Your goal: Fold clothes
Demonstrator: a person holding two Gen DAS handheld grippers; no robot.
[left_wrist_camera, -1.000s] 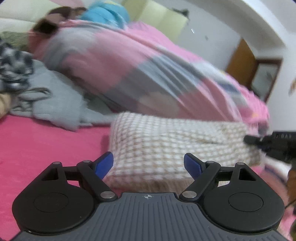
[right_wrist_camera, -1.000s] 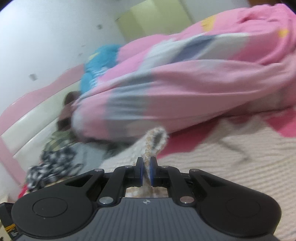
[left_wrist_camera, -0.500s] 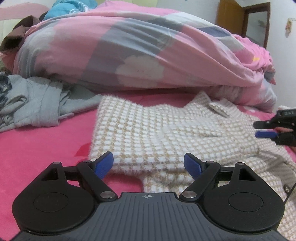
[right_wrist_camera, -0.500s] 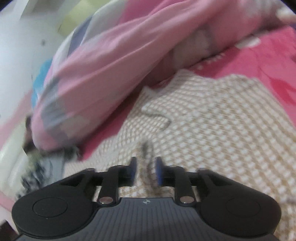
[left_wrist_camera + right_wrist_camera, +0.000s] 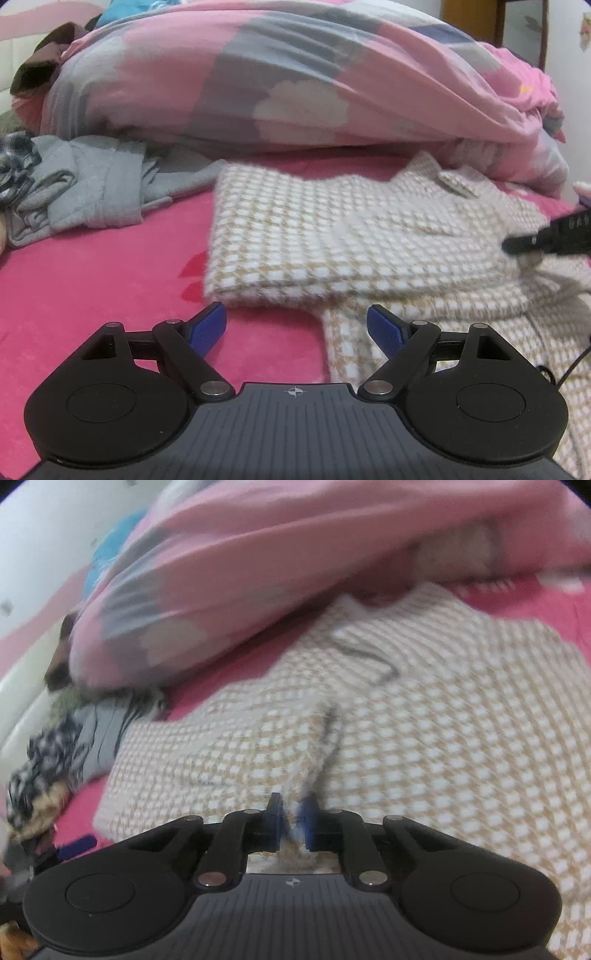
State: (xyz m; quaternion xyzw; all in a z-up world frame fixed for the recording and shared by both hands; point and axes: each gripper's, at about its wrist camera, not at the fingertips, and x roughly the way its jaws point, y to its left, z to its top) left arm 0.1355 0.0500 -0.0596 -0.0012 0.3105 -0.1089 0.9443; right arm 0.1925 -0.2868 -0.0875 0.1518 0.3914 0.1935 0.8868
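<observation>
Pink bed sheet [image 5: 92, 266] underneath, with a bulky pink and grey duvet [image 5: 277, 74] heaped along the far side. Cream checked sweater [image 5: 332, 229] spread on the sheet just in front of the duvet, one side folded over onto the body, thick doubled edge facing the left tool [image 5: 297, 328]. Left tool low over the sheet beside that edge, blue pads [image 5: 207, 328] wide apart, gripping nothing. Right tool [image 5: 293, 821] over the sweater [image 5: 424, 738], pads nearly together with a blurred ridge of the knit between them; seemingly pinching it, though blur hides the contact. From the left wrist view, right tool [image 5: 546, 238] reaching in from the right edge, over the sweater's far side. Crumpled grey garment [image 5: 81, 184] off to the left on the sheet, apart from the sweater, a black and white patterned cloth [image 5: 14, 166] beyond it.
</observation>
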